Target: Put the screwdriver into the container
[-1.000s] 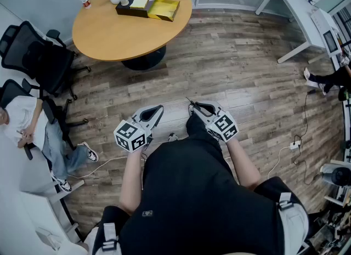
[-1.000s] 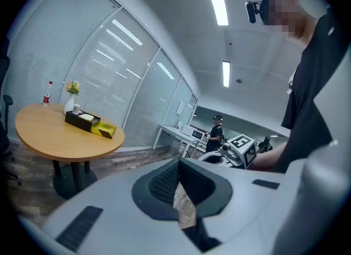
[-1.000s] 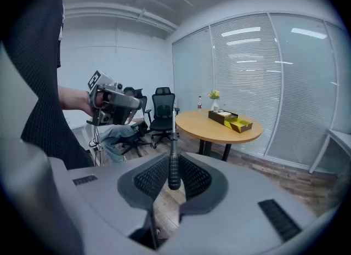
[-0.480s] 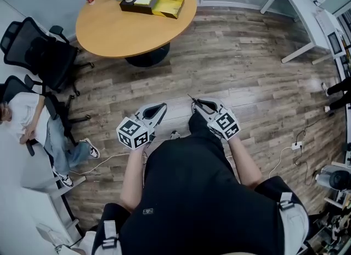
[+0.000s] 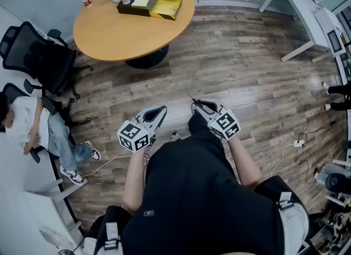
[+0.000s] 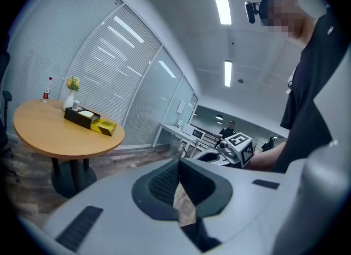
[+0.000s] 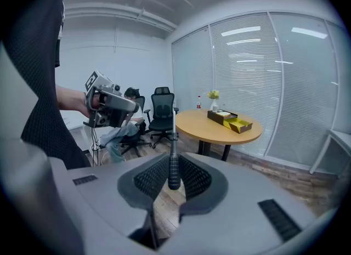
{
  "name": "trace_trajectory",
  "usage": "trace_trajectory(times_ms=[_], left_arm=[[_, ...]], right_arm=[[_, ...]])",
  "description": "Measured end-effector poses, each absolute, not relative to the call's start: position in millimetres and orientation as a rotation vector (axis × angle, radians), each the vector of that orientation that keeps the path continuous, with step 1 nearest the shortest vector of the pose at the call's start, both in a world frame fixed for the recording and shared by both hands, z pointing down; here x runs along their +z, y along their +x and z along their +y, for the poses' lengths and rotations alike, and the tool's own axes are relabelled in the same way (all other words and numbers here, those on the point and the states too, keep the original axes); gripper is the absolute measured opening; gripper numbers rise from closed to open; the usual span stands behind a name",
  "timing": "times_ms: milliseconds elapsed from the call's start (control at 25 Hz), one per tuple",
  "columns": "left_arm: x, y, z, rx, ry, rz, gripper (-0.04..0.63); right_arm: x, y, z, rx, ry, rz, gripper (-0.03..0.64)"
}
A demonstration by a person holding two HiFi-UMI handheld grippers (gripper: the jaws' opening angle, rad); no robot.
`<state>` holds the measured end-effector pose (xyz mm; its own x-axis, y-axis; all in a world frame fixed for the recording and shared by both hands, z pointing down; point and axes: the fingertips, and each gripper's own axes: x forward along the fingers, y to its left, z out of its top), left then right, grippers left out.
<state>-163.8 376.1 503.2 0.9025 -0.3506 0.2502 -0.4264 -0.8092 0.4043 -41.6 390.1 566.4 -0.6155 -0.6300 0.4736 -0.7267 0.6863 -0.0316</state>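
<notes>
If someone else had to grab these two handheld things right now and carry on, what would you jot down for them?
Right tool: shut on the handle of the screwdriver, shaft sticking out past the jaws.
Left tool: shut, nothing in it.
Containers: a black tray and a yellow box sit on the round table across the room; I can't tell which is meant.
Done: screwdriver picked up.
Left: walk to the table and put the screwdriver in the container.
</notes>
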Motion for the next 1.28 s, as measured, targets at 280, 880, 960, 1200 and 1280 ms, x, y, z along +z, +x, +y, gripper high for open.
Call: trace_trajectory(times_ms=[280, 880, 960, 1200, 1280], left_arm=[[504.2, -150.5, 365.4, 0.242, 2.592, -0.547, 0.003], [503.5, -118.1, 299.7, 0.275, 2.571, -0.592, 0.003], [502.9, -111.1, 288.3, 0.274, 2.569, -0.603, 0.003], [501.8, -90.5, 258.0, 0.273, 2.550, -0.648, 0.003], [500.1, -82.9, 248.3, 0.269, 2.545, -0.668, 0.003]], right_arm=[[565.3, -32.3, 373.1, 0.318, 1.057, -2.476, 0.058], [559.4, 0.7, 300.0, 0.292, 1.031, -2.515, 0.058], [561.4, 7.5, 290.6, 0.286, 1.005, -2.514, 0.058], [560.7, 27.4, 256.9, 0.282, 0.950, -2.537, 0.058], [560.4, 34.3, 245.0, 0.280, 0.925, -2.545, 0.058]])
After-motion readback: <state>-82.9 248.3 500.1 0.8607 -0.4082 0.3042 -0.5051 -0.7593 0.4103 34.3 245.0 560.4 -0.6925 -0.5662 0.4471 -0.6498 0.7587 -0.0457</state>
